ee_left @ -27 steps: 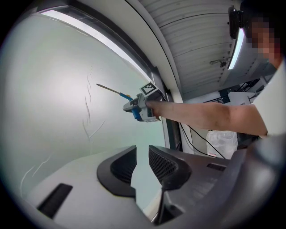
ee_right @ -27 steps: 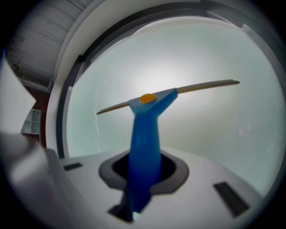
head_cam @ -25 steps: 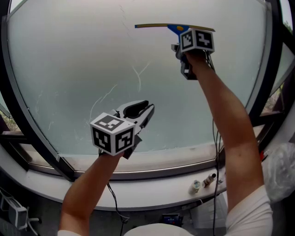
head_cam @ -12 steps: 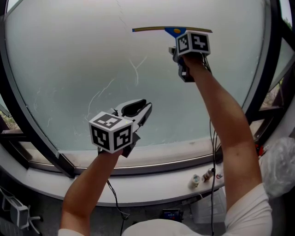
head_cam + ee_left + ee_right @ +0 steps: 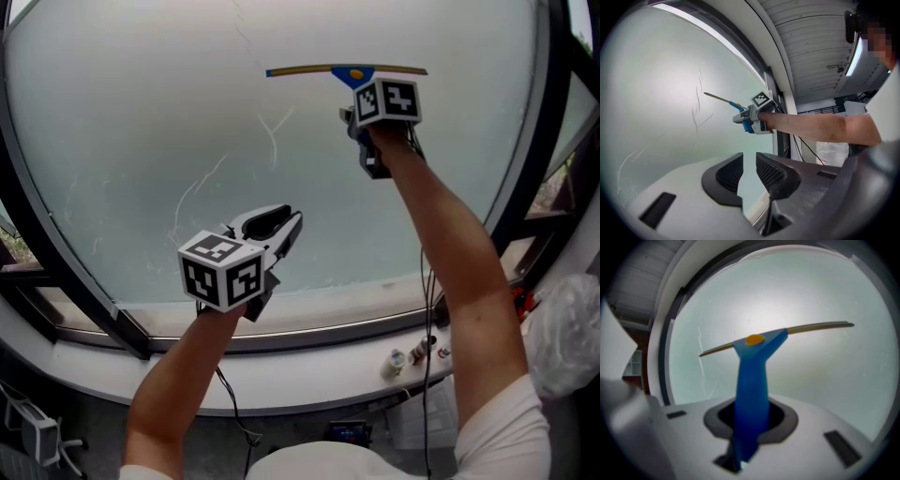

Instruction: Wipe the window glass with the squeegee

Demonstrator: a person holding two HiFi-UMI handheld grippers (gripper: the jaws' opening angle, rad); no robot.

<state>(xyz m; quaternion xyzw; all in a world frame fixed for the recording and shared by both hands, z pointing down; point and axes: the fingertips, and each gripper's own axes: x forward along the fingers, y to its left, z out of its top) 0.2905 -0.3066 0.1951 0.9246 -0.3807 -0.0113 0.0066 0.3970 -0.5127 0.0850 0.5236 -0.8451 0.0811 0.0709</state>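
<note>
Your right gripper (image 5: 360,105) is raised high against the window glass (image 5: 141,122), and its jaws are clamped on the blue handle of the squeegee (image 5: 352,72). In the right gripper view the handle rises straight out from between the jaws of the right gripper (image 5: 751,416), and the squeegee (image 5: 752,380) carries a small orange spot on its head. The thin blade runs across the upper part of the pane, close to level in the head view (whether its edge actually presses the glass, no view makes plain).

Your left gripper (image 5: 279,221) hangs lower and to the left, near the bottom of the pane. Its jaws stand a little apart with nothing between them; in the left gripper view only glass (image 5: 656,108) shows through the gap of the left gripper (image 5: 749,171).

A few pale streaks (image 5: 272,141) mark the glass between the two grippers. A dark frame (image 5: 37,234) borders the pane, and small bottles (image 5: 412,361) lie on the sill (image 5: 309,375) below your right arm.
</note>
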